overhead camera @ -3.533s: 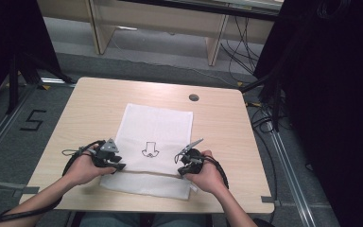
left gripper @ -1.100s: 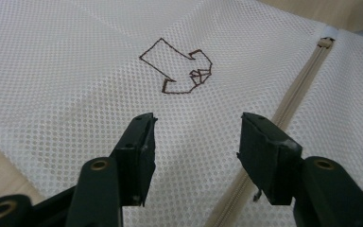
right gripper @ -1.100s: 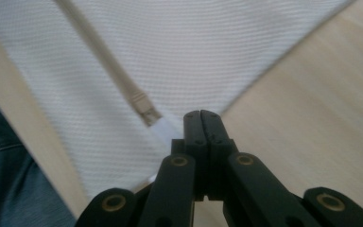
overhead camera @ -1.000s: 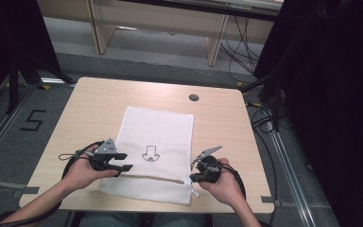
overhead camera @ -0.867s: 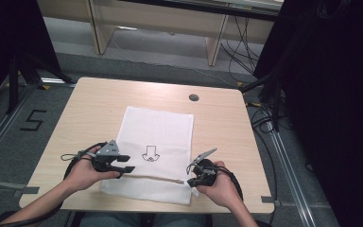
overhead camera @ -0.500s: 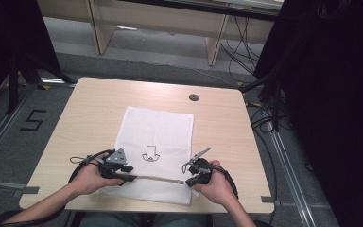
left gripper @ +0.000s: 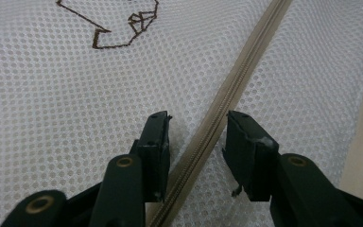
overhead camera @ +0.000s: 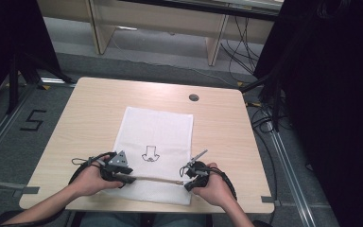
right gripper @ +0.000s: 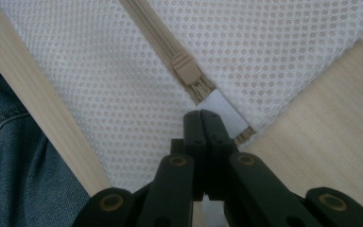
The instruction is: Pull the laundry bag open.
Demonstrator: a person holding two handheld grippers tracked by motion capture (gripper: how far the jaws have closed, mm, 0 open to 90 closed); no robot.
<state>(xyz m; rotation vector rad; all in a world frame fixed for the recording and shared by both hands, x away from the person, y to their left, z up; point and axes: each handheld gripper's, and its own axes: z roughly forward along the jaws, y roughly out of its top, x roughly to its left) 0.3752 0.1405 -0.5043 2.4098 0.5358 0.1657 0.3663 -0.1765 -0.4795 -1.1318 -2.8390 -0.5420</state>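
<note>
mesh bag (overhead camera: pixel 156 142) flat mid-desk (overhead camera: pixel 90 109), zipper (left gripper: pixel 227 94) along near edge | left tool (left gripper: pixel 196 137) part-open astride zipper, jaws recently narrowed, not gripping | right tool (right gripper: pixel 202 124) clamped on white tab (right gripper: pixel 217 105) at zipper's right end

Bare wooden table (overhead camera: pixel 90 123) left, right and beyond the flat white mesh bag (overhead camera: pixel 158 130), open for passing hands. Only a small round cable grommet (overhead camera: pixel 194 97) near the far edge, well apart from the bag. Near edge crowded: left gripper (overhead camera: pixel 118 171) and right gripper (overhead camera: pixel 192 176) low over the bag's zipper (overhead camera: pixel 151 178), looped black cables (overhead camera: pixel 82 165) just beside.
</note>
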